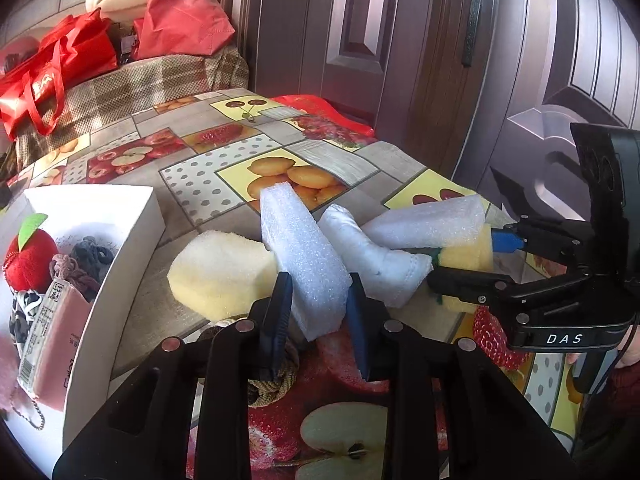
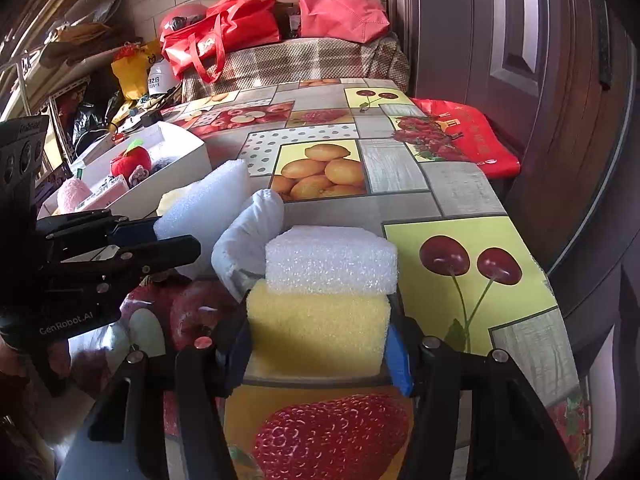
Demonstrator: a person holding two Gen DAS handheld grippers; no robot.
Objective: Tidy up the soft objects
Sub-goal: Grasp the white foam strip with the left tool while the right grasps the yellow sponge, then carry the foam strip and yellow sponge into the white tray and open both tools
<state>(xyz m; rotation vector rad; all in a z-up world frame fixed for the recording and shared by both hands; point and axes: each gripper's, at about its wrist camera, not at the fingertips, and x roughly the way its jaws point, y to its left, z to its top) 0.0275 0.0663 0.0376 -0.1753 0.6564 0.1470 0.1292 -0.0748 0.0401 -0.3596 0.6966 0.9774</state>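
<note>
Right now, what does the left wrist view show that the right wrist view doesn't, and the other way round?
Only the left wrist view shows the brown knotted cord under the left gripper, shut on a white foam block. Only the right wrist view shows the cluttered shelf and the pink towel. Both show the white box, red plush apple, folded white cloth and the right gripper pinching the yellow sponge.

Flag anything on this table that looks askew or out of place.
The loose pieces lie in a crossed heap: one white foam block slants against the white cloth roll, and a second white foam block sits atop the yellow sponge. Nothing looks spilled or damaged.
</note>
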